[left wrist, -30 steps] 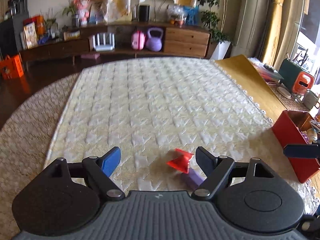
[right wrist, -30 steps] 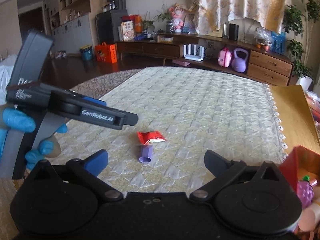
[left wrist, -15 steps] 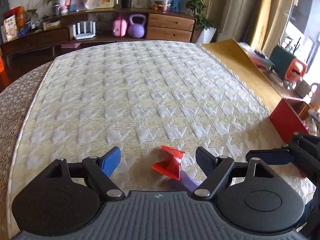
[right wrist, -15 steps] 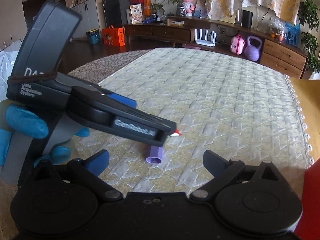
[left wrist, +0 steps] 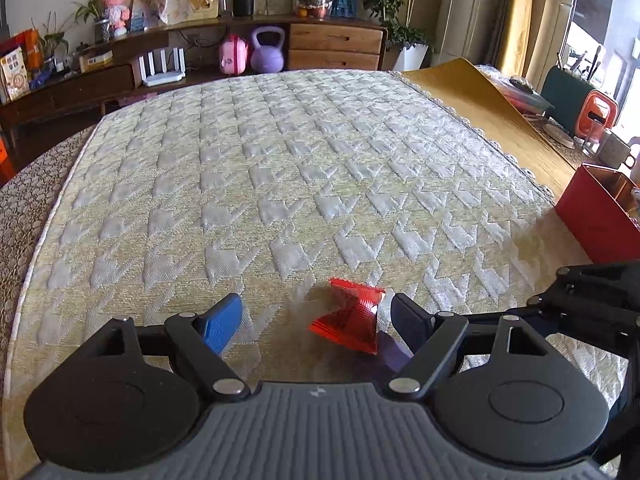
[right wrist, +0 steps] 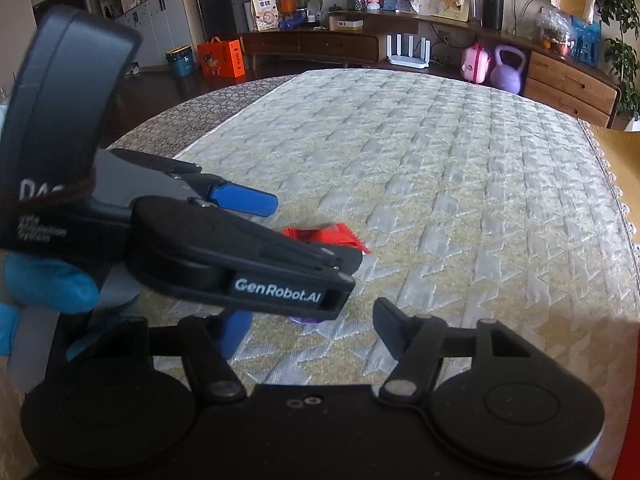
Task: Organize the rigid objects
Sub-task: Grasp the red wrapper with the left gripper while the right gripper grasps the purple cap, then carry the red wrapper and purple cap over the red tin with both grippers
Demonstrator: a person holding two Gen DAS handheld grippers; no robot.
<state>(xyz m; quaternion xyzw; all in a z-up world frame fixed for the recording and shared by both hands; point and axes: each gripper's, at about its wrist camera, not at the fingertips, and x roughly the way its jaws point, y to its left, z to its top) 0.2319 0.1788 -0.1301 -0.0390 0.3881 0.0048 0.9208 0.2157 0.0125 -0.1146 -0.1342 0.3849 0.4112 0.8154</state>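
Left wrist view. The left gripper (left wrist: 316, 320) stands with jaws apart over the quilted tablecloth (left wrist: 280, 168), near its near edge. Between the fingers, closer to the right one, lies a red wrapper (left wrist: 350, 326), untouched, partly covering a purple piece (left wrist: 394, 354). A red box (left wrist: 596, 216) sits at the right edge.

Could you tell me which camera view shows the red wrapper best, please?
The left wrist view: the red wrapper lies unobstructed, twisted, between the open jaws. In the right wrist view, the left gripper covers most of it.
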